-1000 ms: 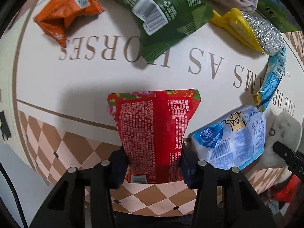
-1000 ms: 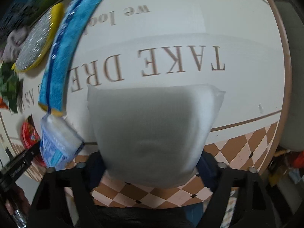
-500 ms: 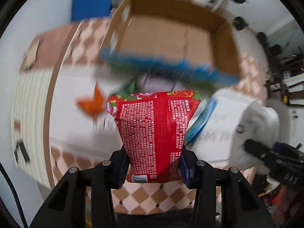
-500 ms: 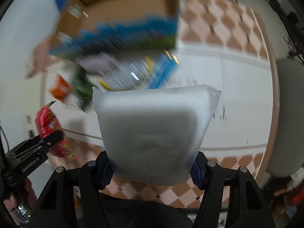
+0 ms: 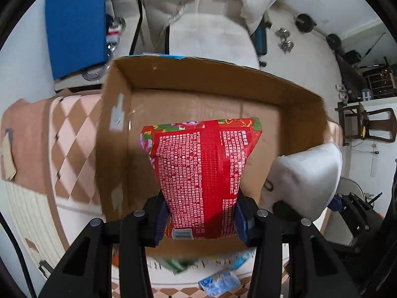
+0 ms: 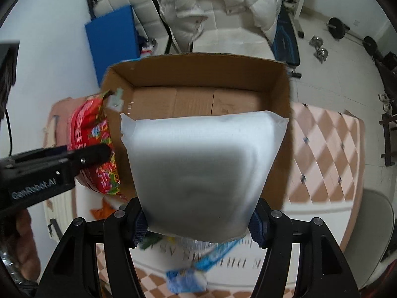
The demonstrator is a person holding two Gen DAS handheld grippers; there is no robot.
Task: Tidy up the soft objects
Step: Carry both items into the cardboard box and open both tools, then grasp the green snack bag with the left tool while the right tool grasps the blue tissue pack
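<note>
My left gripper (image 5: 201,219) is shut on a red printed soft pack (image 5: 203,173) and holds it over the open cardboard box (image 5: 198,79). My right gripper (image 6: 197,221) is shut on a white soft pack (image 6: 201,161), also held over the box (image 6: 198,62). In the left wrist view the white pack (image 5: 305,178) shows at the right, over the box's right wall. In the right wrist view the red pack (image 6: 94,144) and the left gripper (image 6: 49,168) show at the left, by the box's left wall. The box inside looks empty.
Below the grippers on the lettered table lie a blue packet (image 5: 219,283), a green pack (image 5: 177,264) and an orange pack (image 6: 104,208). The checkered table edge (image 6: 320,149) runs to the right. A blue mat (image 5: 77,24), white sofa and chair (image 5: 367,124) stand beyond.
Both grippers lifted their packs off the table and swung up and forward. The view went from the table top to the open box, which now lies under both packs.
</note>
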